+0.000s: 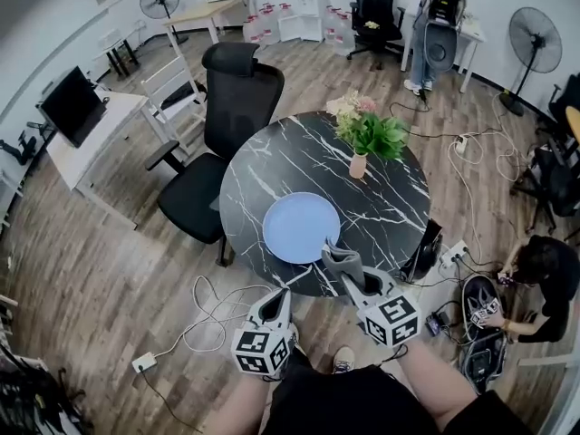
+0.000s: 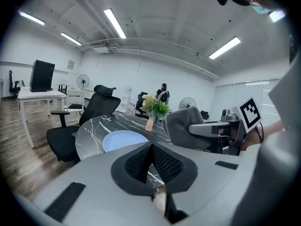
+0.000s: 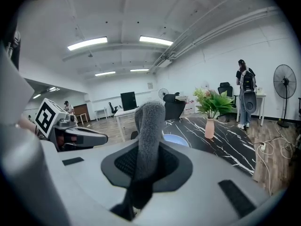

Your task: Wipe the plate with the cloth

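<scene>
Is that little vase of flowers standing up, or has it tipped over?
Upright: the vase stands on its base on the marble table, with the greenery rising above it.

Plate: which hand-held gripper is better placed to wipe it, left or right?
Right. The right hand-held gripper is shut on the cloth, near the plate; the left hand-held gripper is shut, empty.
</scene>
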